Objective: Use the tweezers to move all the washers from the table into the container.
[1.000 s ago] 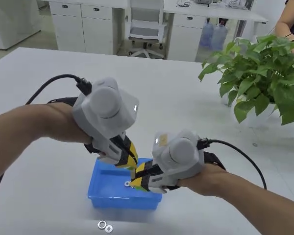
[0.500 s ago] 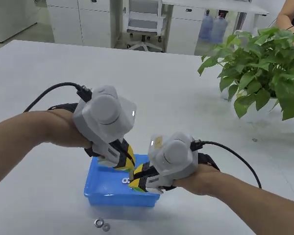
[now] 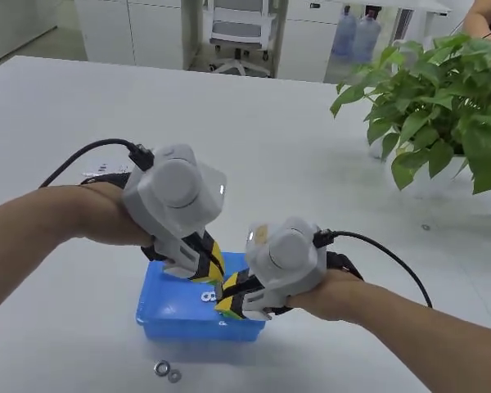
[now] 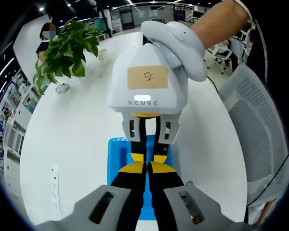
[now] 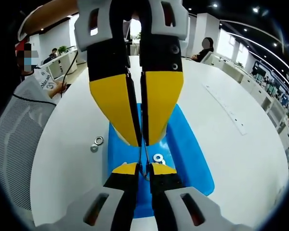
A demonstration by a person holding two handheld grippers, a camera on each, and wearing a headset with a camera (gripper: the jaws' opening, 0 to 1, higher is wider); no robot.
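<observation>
My left gripper (image 5: 140, 143) and right gripper (image 5: 143, 167) clamp the tweezers (image 5: 142, 155) over the container (image 5: 188, 149); two washers (image 5: 99, 140) lie toward the table (image 3: 311, 164)'s near edge.

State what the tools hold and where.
The tweezers run between the shut jaws of the left tool and right tool, over the container; which end each grips cannot be told.

The right gripper (image 5: 143, 167) has its jaws closed on the tweezers (image 5: 141, 155). The left gripper (image 5: 142, 142), opposite, clamps them too. Below, a blue container (image 5: 195, 166) holds one washer (image 5: 158, 158). Two washers (image 5: 97, 144) lie touching on the table (image 5: 62, 159), beside the container, toward the edge by the mesh chair (image 5: 19, 130).
</observation>
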